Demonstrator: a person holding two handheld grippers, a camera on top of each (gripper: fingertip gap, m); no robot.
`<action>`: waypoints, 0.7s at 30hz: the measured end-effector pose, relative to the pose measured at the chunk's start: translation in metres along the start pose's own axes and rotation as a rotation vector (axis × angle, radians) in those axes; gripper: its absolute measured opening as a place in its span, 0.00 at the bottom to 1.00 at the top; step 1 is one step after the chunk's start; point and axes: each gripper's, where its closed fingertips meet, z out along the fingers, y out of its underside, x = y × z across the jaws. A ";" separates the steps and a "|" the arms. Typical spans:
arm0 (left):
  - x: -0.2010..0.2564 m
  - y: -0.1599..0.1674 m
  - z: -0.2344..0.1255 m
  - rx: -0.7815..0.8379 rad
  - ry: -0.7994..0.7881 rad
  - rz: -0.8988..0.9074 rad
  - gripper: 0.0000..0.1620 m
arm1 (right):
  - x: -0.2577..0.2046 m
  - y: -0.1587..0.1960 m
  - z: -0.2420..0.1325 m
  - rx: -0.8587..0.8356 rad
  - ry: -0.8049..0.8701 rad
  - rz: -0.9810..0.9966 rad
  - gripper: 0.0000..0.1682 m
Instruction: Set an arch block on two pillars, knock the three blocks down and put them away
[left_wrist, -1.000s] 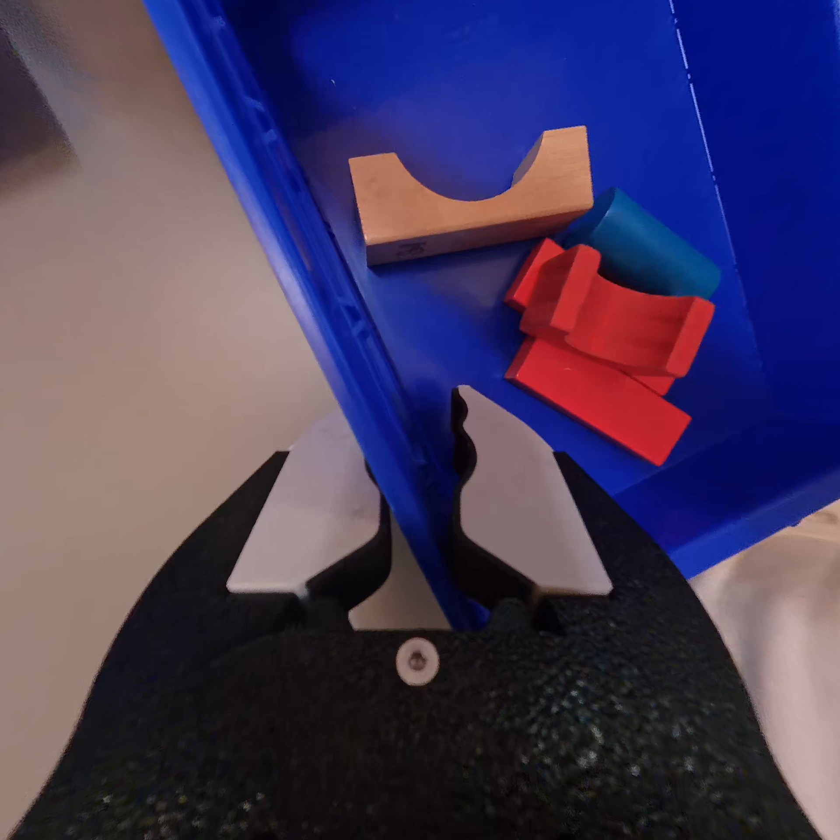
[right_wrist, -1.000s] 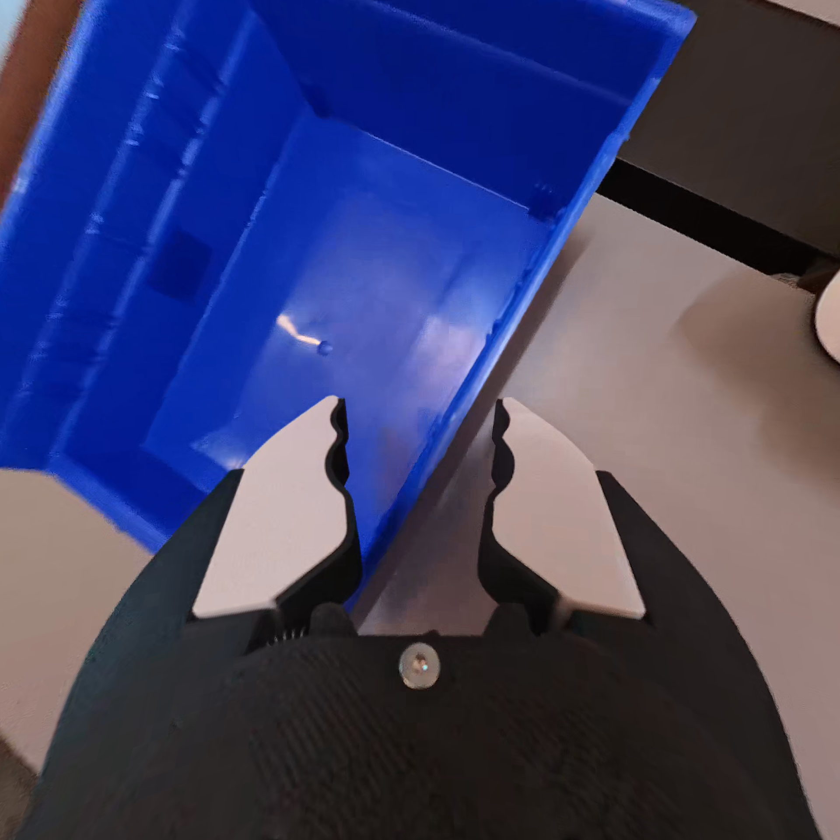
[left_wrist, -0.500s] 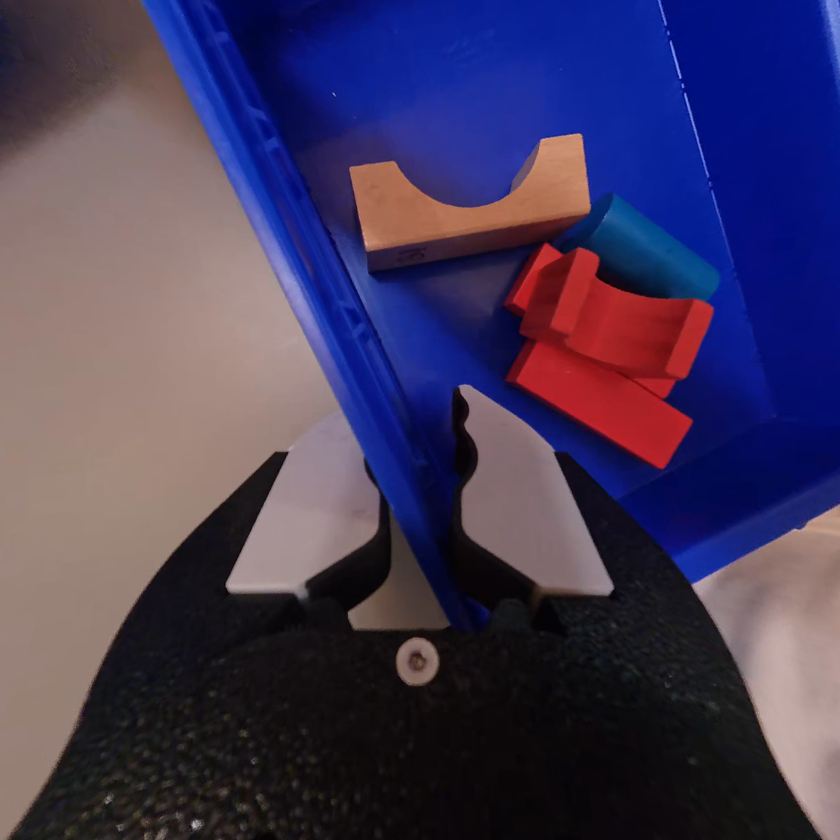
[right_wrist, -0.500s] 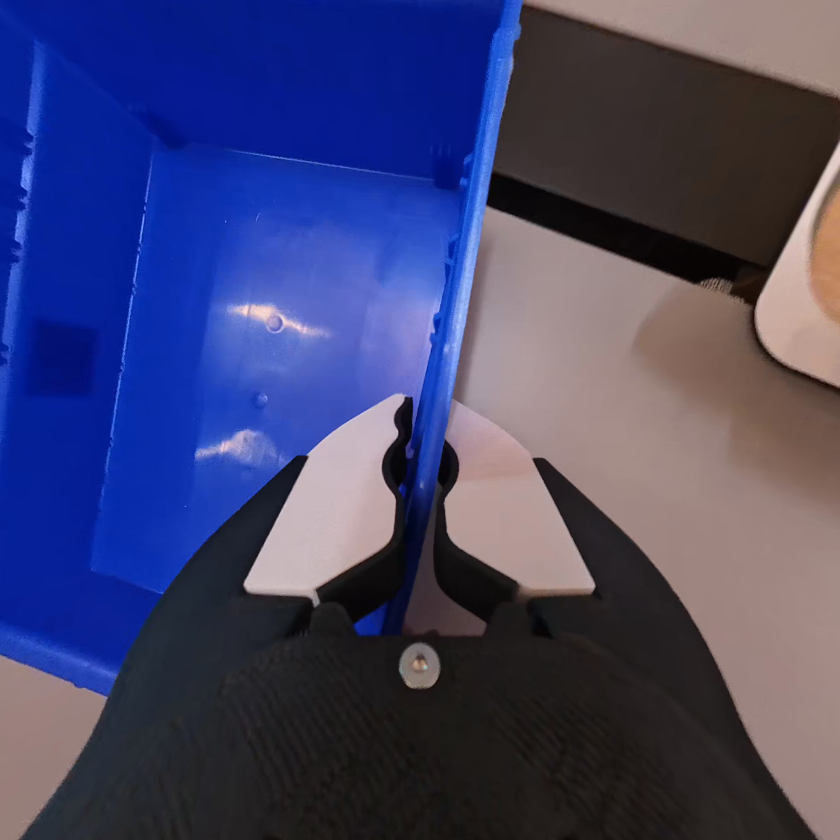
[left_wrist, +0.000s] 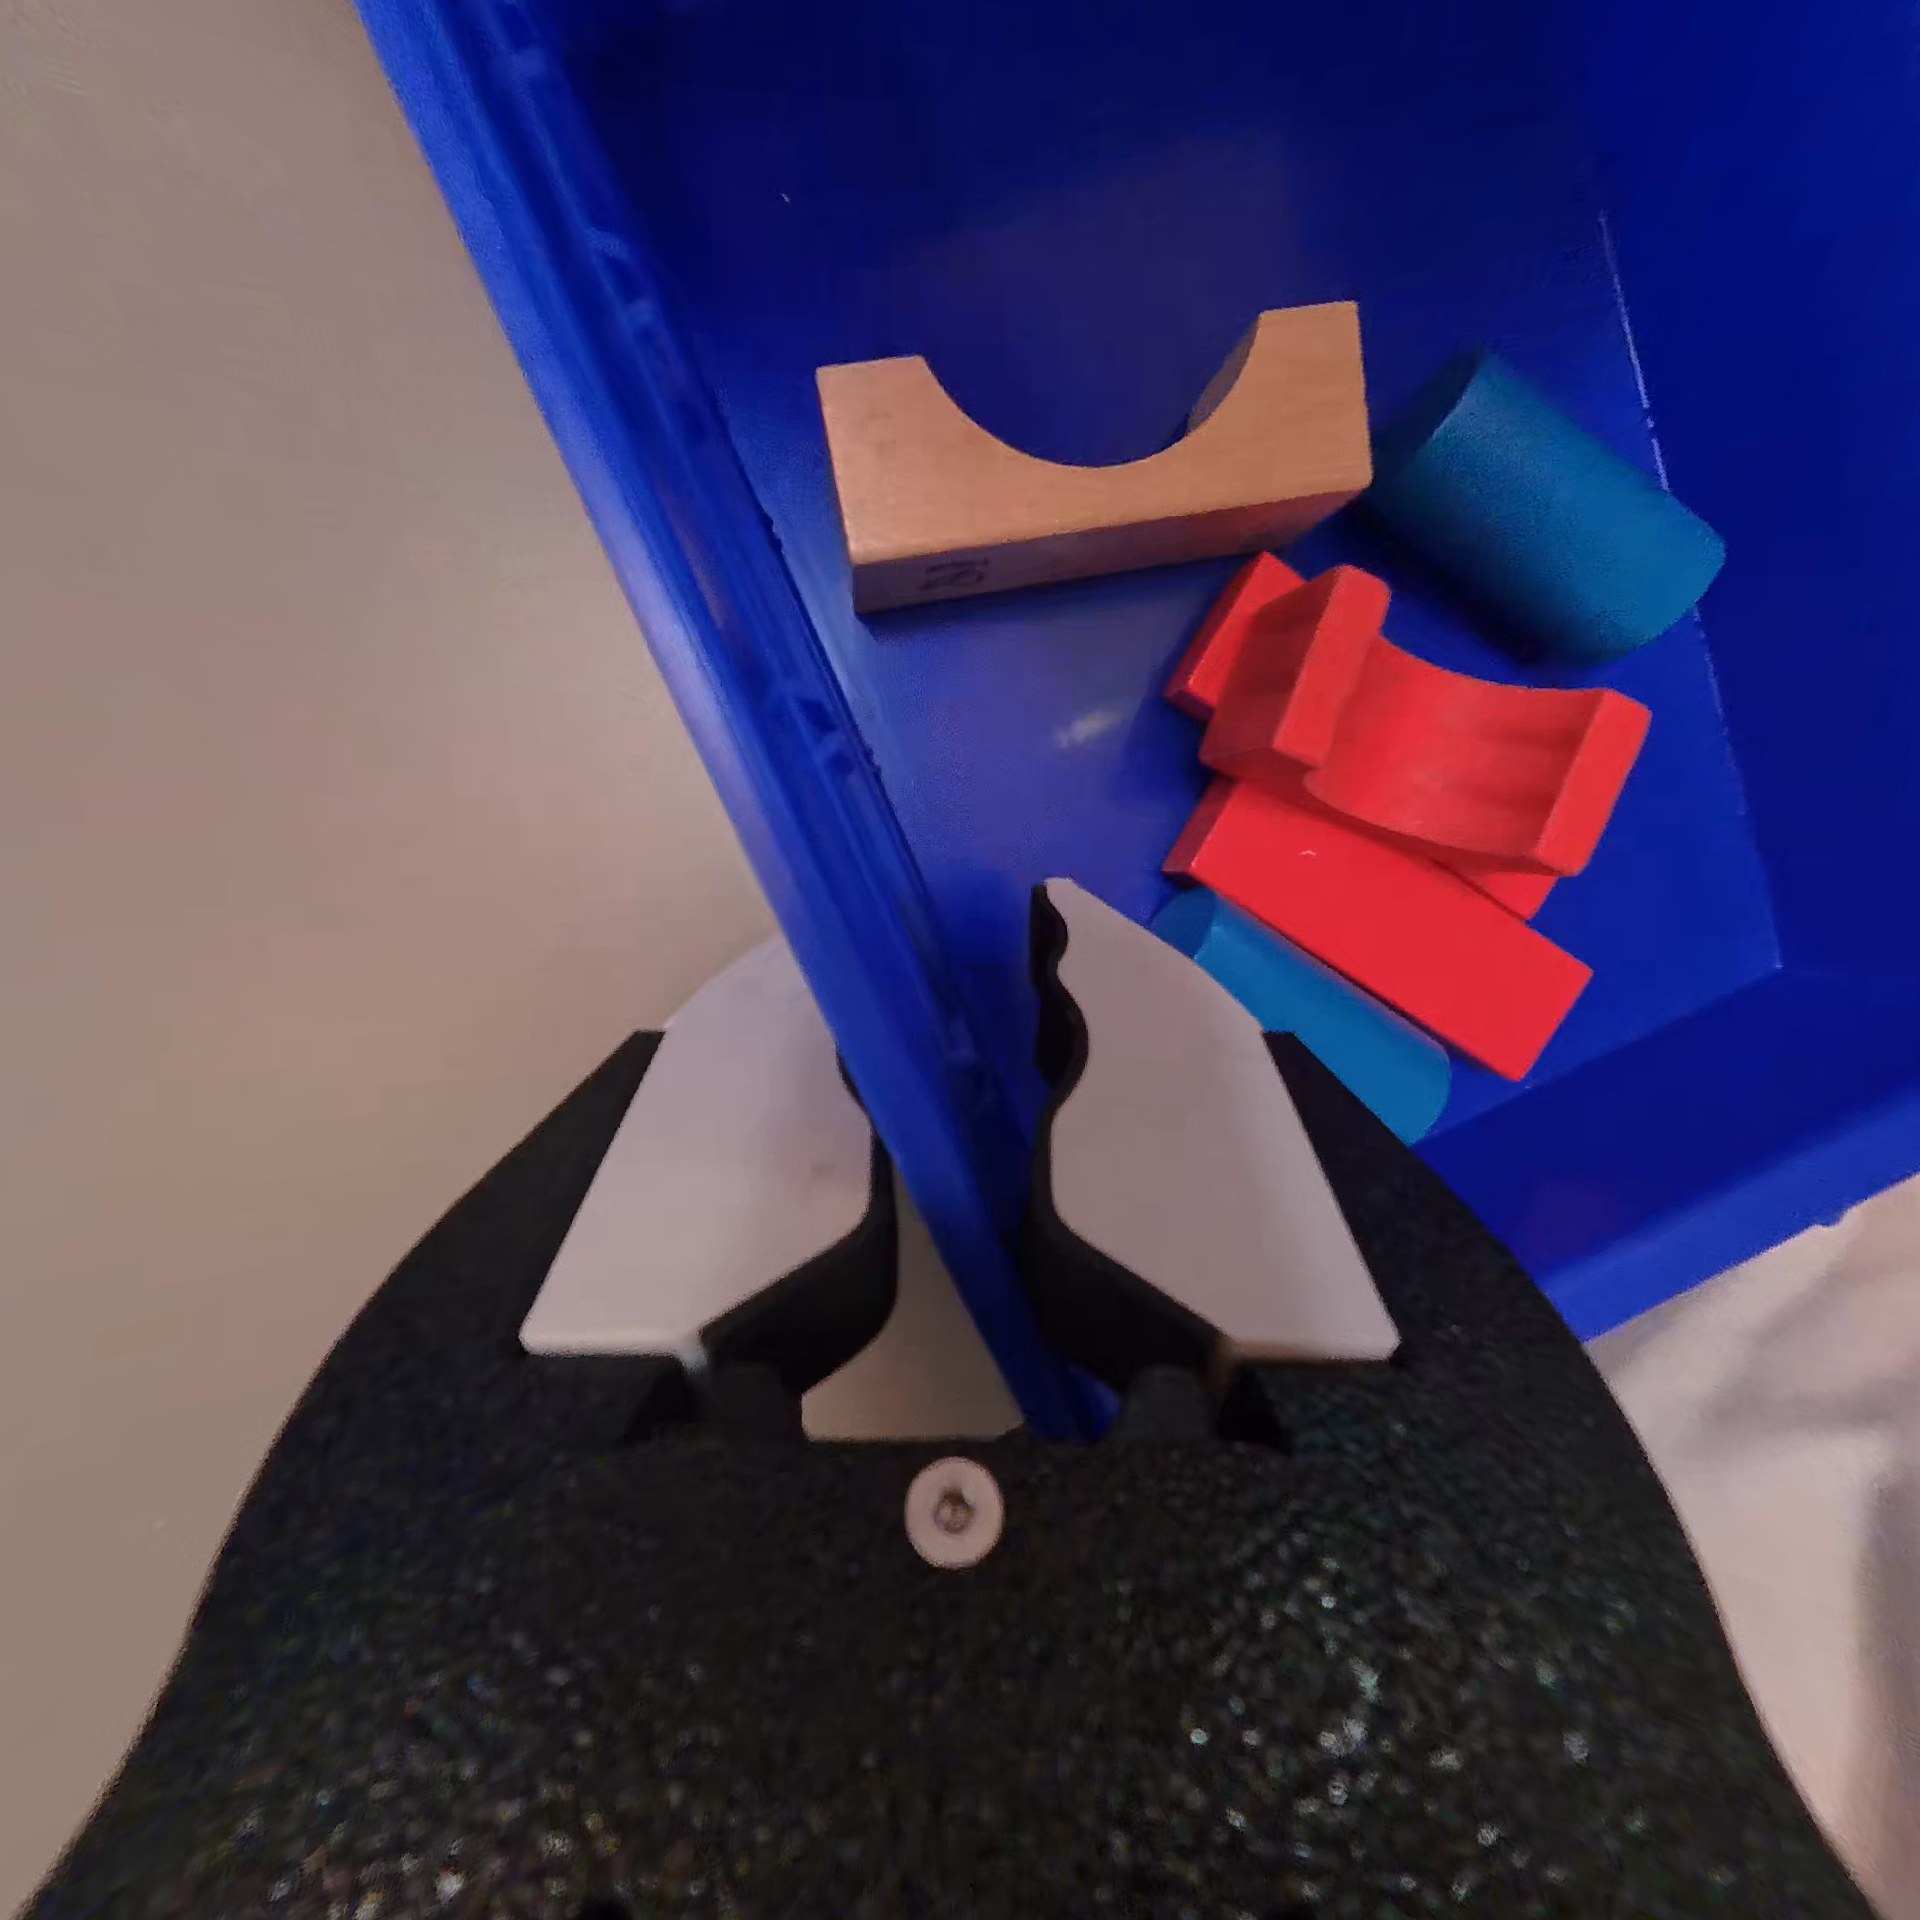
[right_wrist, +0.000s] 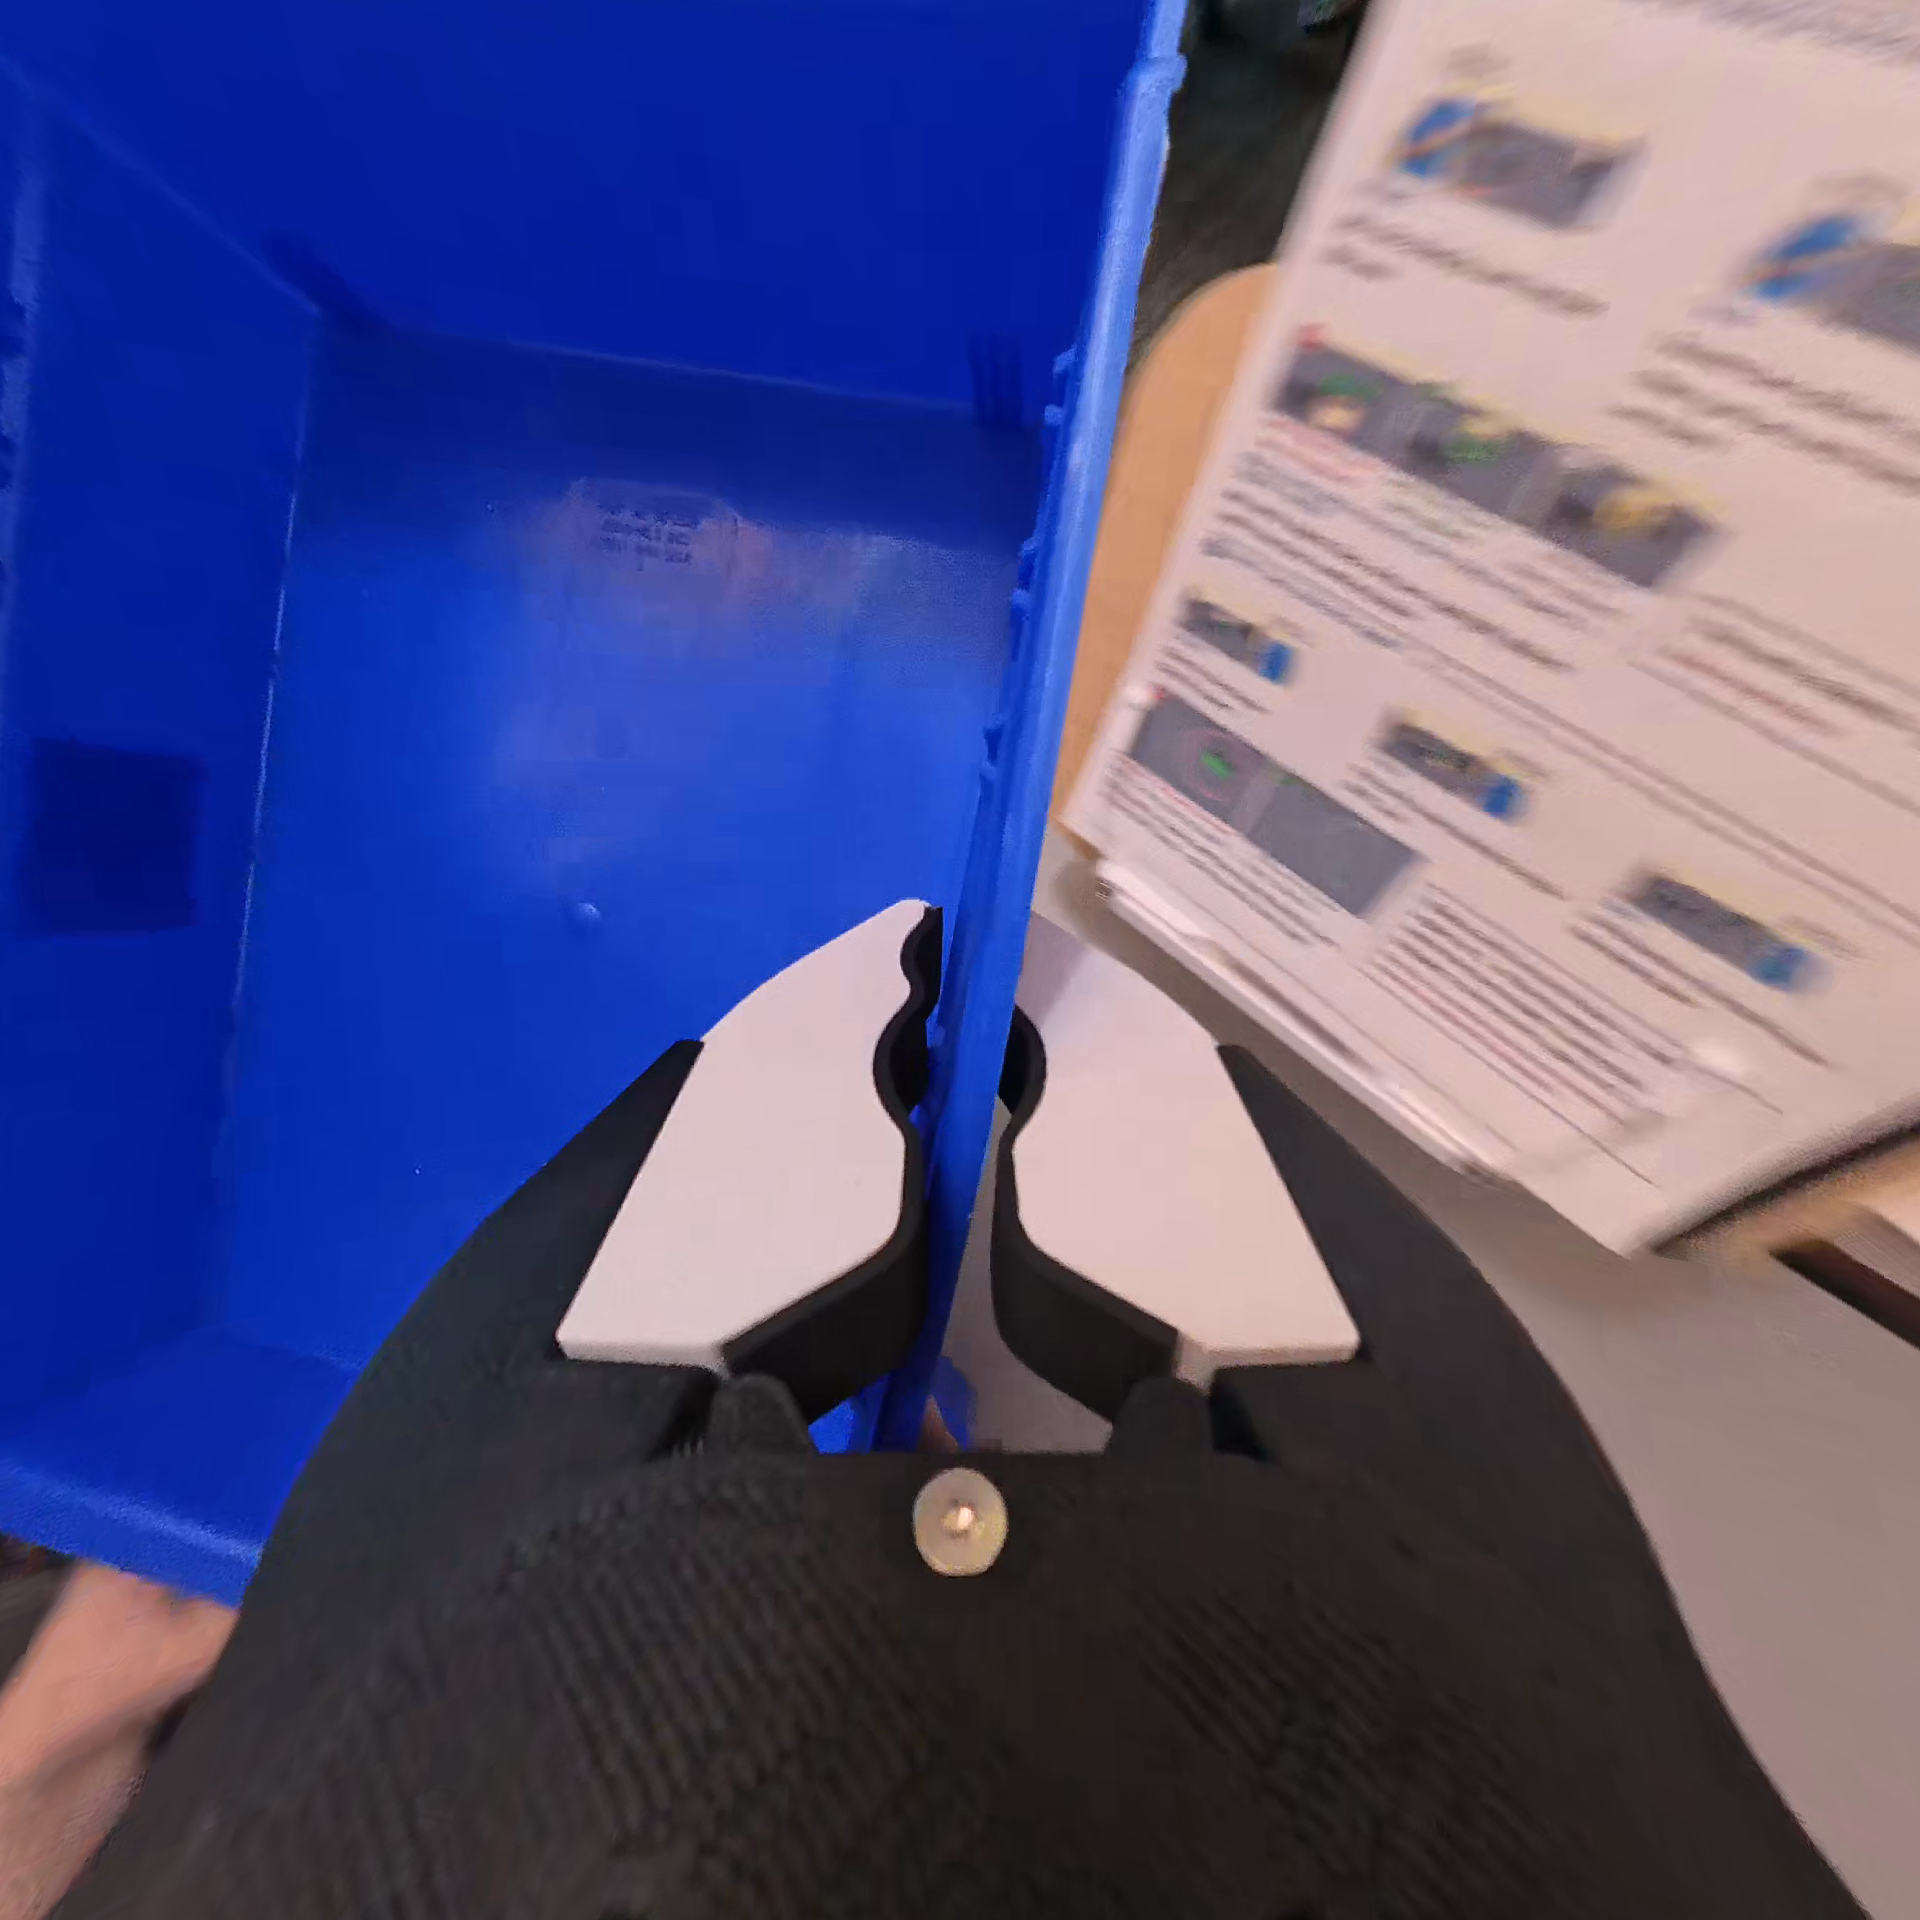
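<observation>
left hand-held gripper clamped astride side wall of blue plastic bin, lower centre | wooden blocks heaped right, suggesting tilt | right hand-held gripper pinches wall of blue plastic bin, seemingly empty | blurred printed sheet upper right

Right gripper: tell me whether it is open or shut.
Shut. The right gripper clamps the blue bin by its side wall, one finger inside, one outside.
</observation>
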 end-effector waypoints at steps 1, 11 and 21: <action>-0.007 0.001 -0.001 -0.001 -0.002 -0.006 0.15 | 0.023 0.006 -0.025 0.011 0.029 0.000 0.05; -0.108 0.010 -0.019 -0.008 -0.057 -0.113 0.14 | 0.234 0.204 -0.201 -0.048 0.224 0.161 0.05; -0.211 -0.012 -0.023 -0.013 -0.077 -0.151 0.14 | 0.359 0.379 -0.236 -0.193 0.363 0.405 0.07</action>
